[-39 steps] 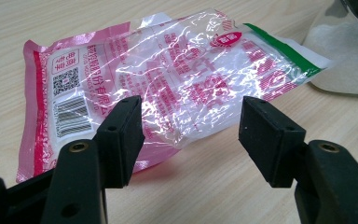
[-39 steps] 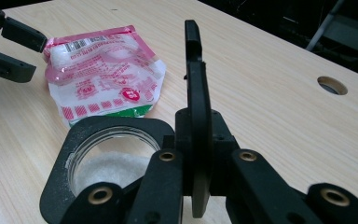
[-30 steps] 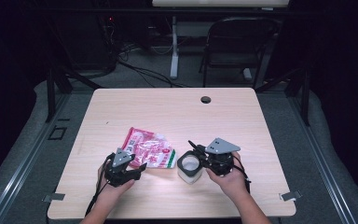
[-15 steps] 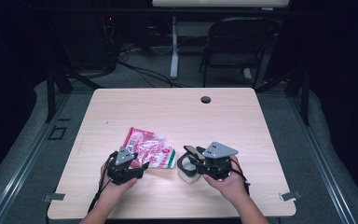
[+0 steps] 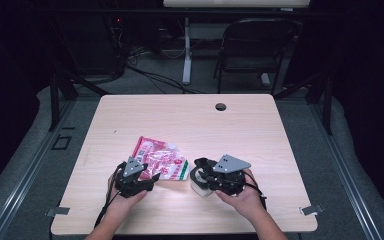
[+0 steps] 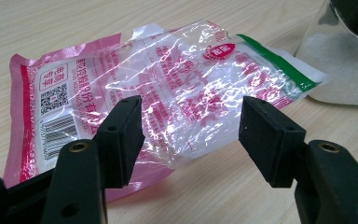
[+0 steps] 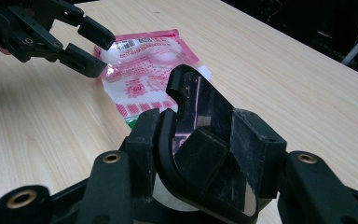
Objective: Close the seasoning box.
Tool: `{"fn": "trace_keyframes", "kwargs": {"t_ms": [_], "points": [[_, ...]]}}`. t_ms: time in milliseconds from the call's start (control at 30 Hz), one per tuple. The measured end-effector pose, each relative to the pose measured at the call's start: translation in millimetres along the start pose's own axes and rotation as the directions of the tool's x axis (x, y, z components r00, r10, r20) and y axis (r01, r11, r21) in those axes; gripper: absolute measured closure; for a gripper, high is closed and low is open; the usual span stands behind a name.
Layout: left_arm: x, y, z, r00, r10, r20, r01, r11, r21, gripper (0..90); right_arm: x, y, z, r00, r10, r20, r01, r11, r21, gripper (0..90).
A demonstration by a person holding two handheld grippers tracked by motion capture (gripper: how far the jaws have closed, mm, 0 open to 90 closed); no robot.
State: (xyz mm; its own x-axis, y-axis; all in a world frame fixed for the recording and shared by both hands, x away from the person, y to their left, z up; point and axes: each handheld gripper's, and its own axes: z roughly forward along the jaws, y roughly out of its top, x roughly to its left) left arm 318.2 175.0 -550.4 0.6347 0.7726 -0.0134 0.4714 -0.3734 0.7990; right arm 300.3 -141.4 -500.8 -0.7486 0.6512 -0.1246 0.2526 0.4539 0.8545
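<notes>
Since a second ago, brings the right gripper (image 5: 200, 173) in from beside the clear jar (image 5: 198, 186) to right over it, with the jaws just opened wider on the way. Keeps the left gripper (image 5: 152, 177) where it was, at the near edge of the pink pouch (image 5: 157, 160), which lies unshifted on the table (image 5: 260, 135).

Now holds the right gripper's jaws spread, one on each side of a black curved lid piece (image 7: 186, 93) that stands up from the jar's top. Shows this best in the right gripper view, with the right gripper (image 7: 198, 140) astride the piece and the pads close beside it, yet gives no plain sign of a pinch.

Holds the left gripper (image 6: 191, 135) with jaws spread too, hovering just above the pouch (image 6: 182, 88) and gripping nothing. Points them at the crinkled clear middle of the pouch, between the barcode end and the green-striped end.

As for the containers: shows the jar (image 6: 340, 60) in the left gripper view with a white filling behind its clear wall, standing upright on the table just past the pouch's green end. Shows the pouch flat and crumpled, mostly see-through with pink print; cannot tell whether anything is inside. Places both near the front of the table, between the two hands.
</notes>
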Motion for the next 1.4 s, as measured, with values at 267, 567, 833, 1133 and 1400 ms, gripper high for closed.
{"fn": "trace_keyframes", "kwargs": {"t_ms": [267,567,833,1133,1400], "points": [[0.0,0.0,0.3,1.0,0.001,0.0,-0.001,1.0,0.001,39.7,1.4,-0.8,1.6,1.0,0.005,-0.002,-0.005,1.0,-0.008,51.7],[0.0,0.0,0.3,1.0,0.003,-0.002,-0.003,1.0,0.004,39.7,2.1,-1.0,1.9,1.0,-0.003,-0.005,0.003,1.0,-0.003,51.1],[-0.1,-0.2,0.9,1.0,-0.002,0.0,0.002,1.0,0.002,39.7,2.9,-1.0,2.6,0.9999,0.001,-0.01,-0.001,1.0,0.002,49.5],[0.4,-0.3,0.7,1.0,-0.003,-0.001,0.003,1.0,0.002,39.7,6.9,-0.5,5.4,0.9987,0.013,-0.049,-0.013,1.0,0.002,43.4],[1.1,-0.2,0.4,1.0,-0.002,-0.004,0.002,1.0,0.002,39.7,5.9,1.3,3.0,0.9952,0.056,-0.08,-0.059,0.998,-0.035,39.8]]}}
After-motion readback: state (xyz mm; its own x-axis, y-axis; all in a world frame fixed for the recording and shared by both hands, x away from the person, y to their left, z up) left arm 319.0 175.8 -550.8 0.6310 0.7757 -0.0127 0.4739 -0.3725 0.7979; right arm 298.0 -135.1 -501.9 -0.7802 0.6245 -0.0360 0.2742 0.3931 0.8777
